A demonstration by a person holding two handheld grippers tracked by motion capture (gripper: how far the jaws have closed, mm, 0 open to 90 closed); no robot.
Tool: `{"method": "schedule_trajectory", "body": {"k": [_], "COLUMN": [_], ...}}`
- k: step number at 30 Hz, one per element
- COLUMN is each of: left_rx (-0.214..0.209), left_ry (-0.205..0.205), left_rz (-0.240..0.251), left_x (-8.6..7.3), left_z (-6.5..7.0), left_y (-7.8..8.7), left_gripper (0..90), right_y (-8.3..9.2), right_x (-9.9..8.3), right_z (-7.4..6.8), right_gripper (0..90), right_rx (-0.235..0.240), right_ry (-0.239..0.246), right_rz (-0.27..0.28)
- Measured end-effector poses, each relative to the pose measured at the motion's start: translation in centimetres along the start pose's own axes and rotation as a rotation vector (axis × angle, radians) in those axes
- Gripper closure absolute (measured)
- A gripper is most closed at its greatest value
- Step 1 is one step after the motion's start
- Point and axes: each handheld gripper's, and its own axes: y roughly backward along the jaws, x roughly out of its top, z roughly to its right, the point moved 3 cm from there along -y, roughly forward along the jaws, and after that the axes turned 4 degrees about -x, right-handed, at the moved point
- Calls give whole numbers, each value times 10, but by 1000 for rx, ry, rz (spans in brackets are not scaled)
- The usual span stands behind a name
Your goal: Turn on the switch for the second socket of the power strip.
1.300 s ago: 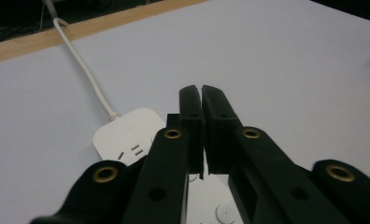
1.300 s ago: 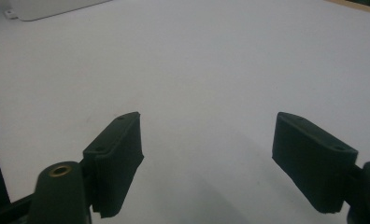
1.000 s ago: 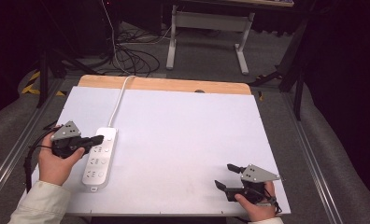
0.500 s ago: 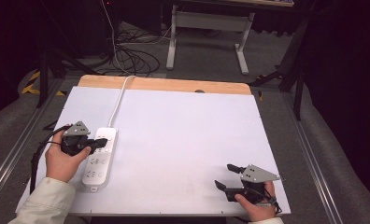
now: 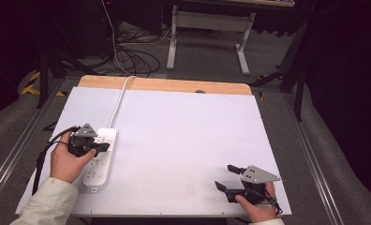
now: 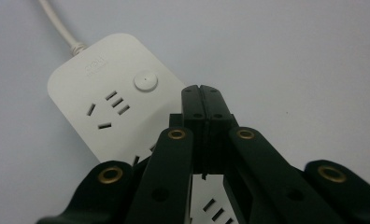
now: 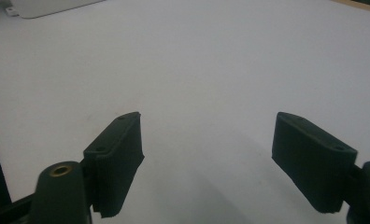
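Left gripper [image 5: 100, 146]: jaws pressed together with nothing between them, held over the upper half of the power strip [image 5: 100, 159]; in the left gripper view the closed tips [image 6: 202, 100] sit just beside the round switch button [image 6: 145, 80], not visibly on it. Compared with a second ago, this gripper has shifted a little along the strip toward the cord end, which I judge to be lining up for a push on the button with the closed tips. Power strip: white, lying flat near the left edge of the white table [image 5: 183, 136], its cord [image 5: 119, 98] running away to the far edge. Right gripper [image 5: 228, 177]: jaws spread wide, empty, resting at the near right corner, unmoved, well apart from the strip.
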Motion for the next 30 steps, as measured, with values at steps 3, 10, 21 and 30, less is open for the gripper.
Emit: {"method": "schedule_trajectory", "body": {"k": [3,10,21,30], "left_rx": [3,13,17,21], "left_ry": [5,3,0,-5], "left_rz": [-17,-33,-29,-32], "left_x": [-1,-1,-1,-2], "left_z": [-1,-1,-1,0], "left_y": [-2,-5,-6,-6], "left_gripper": [898,898,898,898], "right_y": [0,0,0,0], "right_x": [0,0,-1,-1], "right_z": [0,0,0,0], "right_gripper": [249,249,249,249], "right_rx": [-1,1,2,1], "right_ry": [0,-4,-6,-2], "right_rz": [0,-1,-1,-2]}}
